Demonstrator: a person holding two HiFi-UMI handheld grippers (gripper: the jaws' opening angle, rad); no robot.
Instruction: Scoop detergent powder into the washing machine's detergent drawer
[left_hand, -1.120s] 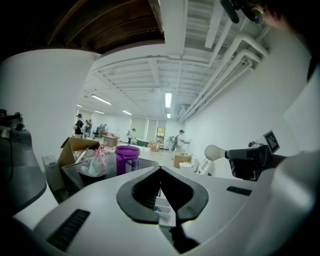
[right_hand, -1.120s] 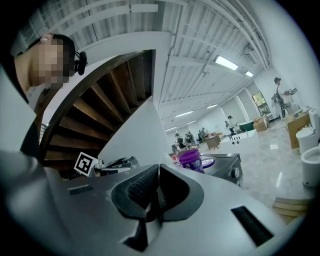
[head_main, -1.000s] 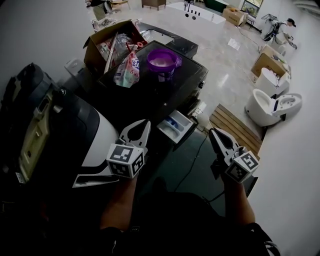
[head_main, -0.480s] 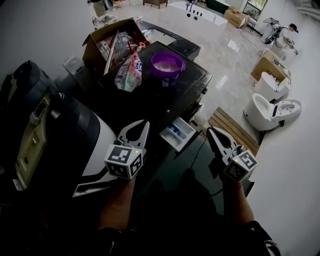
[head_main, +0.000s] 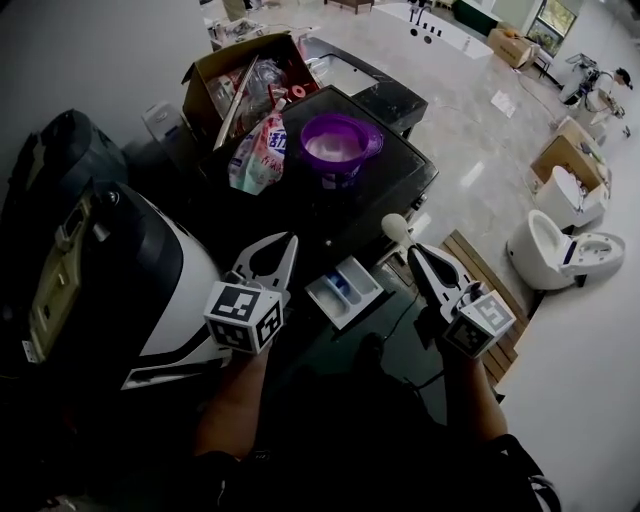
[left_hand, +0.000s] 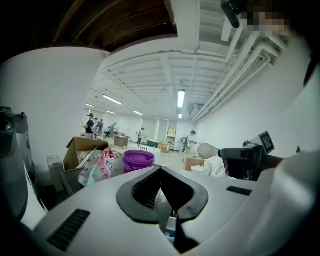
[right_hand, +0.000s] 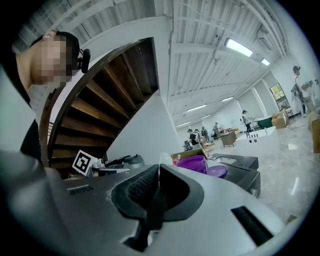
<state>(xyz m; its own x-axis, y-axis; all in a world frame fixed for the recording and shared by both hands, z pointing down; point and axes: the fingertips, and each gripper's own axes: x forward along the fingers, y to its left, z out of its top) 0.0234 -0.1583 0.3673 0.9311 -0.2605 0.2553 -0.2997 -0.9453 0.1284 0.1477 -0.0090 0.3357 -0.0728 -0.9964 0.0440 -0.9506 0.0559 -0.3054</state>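
Right of the open drawer (head_main: 343, 292), the right gripper (head_main: 414, 252) points forward, jaws clenched on a scoop (head_main: 393, 227). The left gripper (head_main: 290, 241) hangs opposite, jaws closed and empty; the tub (head_main: 340, 140) stands on the washer (head_main: 408, 172).

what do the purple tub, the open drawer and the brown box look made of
Purple tub: plastic, probably; smooth, glossy, slightly translucent rim.
Detergent drawer: moulded white plastic with a blue insert, by its sheen.
Box: brown cardboard, matte, with folded-open flaps.
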